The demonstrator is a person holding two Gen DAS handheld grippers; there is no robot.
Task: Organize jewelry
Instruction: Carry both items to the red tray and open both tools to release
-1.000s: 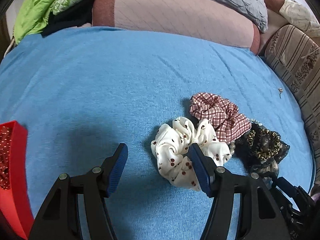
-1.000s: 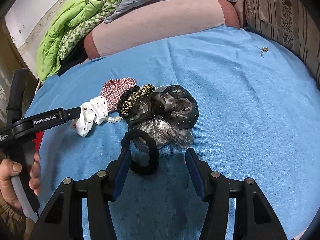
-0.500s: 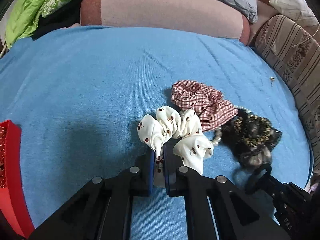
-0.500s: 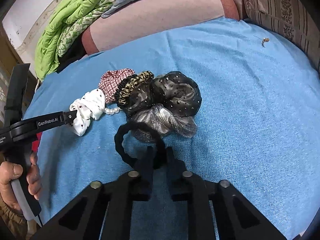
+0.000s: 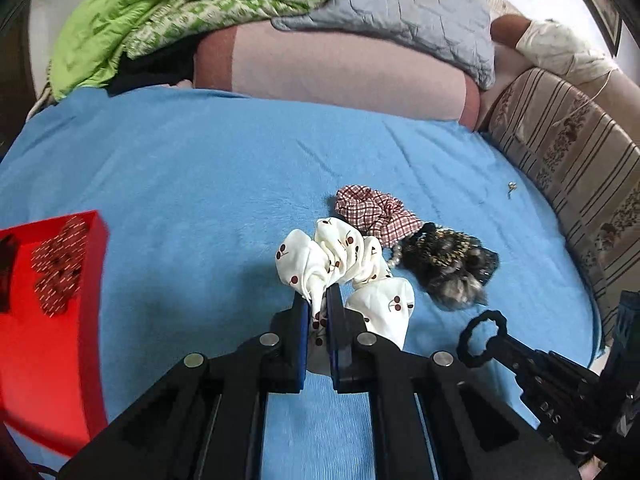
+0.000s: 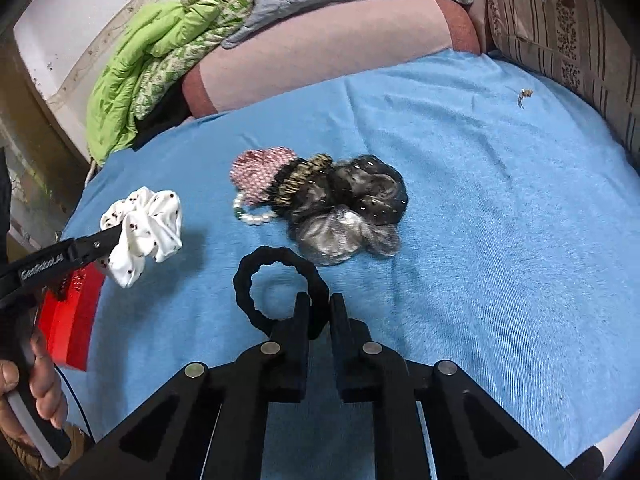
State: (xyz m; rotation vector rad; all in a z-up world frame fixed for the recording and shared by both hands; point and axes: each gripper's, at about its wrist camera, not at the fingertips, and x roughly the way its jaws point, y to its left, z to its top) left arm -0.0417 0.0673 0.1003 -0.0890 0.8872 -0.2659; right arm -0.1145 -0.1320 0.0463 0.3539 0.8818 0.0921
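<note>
Five fabric scrunchies plus one bead bracelet on the blue terry bedcover (image 6: 480, 240). White scrunchie with red cherry print (image 5: 344, 264): clamped in left gripper (image 5: 318, 300), jaws together on a fold, lifted clear of the cover in the right wrist view. Black ribbed elastic hair tie (image 6: 276, 280): pinched at its near edge by right gripper (image 6: 319, 300), jaws closed on it, loop standing out ahead of the fingertips. The pile on the cover holds a red-white checked scrunchie (image 6: 256, 172), a black-and-gold patterned scrunchie (image 6: 300, 176), a dark sheer studded scrunchie with grey gauze (image 6: 360, 204) and a white pearl bracelet (image 6: 250, 216), all touching. One small metal trinket (image 6: 523, 95) lies well apart, near the striped cushion (image 6: 560, 24). One red open box (image 5: 52, 320) at left; dark speckled item inside, unclear what. Both grippers angle downward; a hand (image 6: 36, 384) grips the left handle.
</note>
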